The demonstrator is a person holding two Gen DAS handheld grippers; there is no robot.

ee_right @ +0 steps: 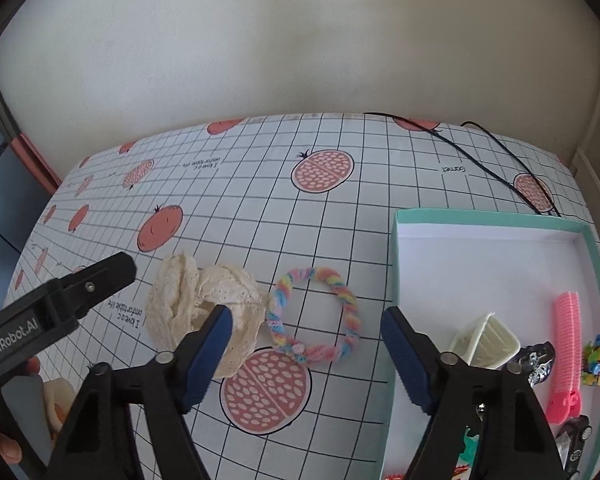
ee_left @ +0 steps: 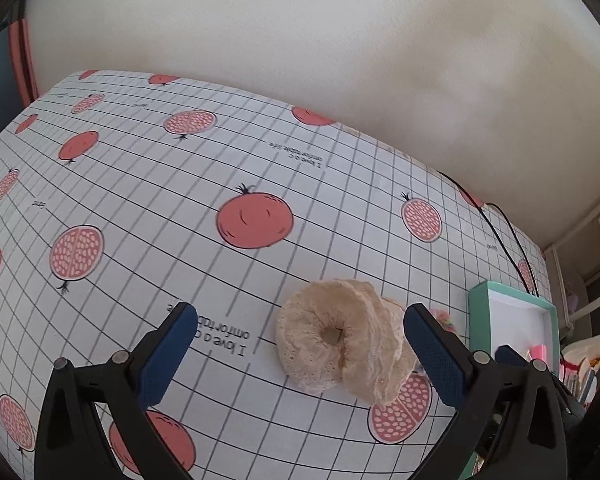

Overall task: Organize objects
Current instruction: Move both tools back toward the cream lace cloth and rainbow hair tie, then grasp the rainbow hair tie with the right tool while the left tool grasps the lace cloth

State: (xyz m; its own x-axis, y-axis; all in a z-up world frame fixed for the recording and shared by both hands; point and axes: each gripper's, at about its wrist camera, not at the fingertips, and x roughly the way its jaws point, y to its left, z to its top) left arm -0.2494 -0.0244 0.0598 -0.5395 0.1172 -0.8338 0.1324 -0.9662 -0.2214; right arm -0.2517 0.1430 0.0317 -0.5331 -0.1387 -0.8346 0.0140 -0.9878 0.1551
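Observation:
A cream lace scrunchie (ee_left: 336, 344) lies on the pomegranate-print tablecloth (ee_left: 180, 200). My left gripper (ee_left: 300, 344) is open, its blue pads on either side of the scrunchie, just above it. The scrunchie also shows in the right wrist view (ee_right: 204, 304). Beside it lies a pastel rainbow twisted hair ring (ee_right: 312, 312). My right gripper (ee_right: 306, 348) is open and empty, hovering over the ring. The left gripper's black finger (ee_right: 96, 280) shows at the left there. A mint box (ee_right: 496, 280) with a white inside stands at the right.
The box holds a pink comb (ee_right: 566, 352), a small cream basket (ee_right: 484, 340), a toy car (ee_right: 576, 436) and small trinkets. A black cable (ee_right: 500, 156) runs across the table's far right. A cream wall stands behind the table. The box also shows in the left wrist view (ee_left: 512, 320).

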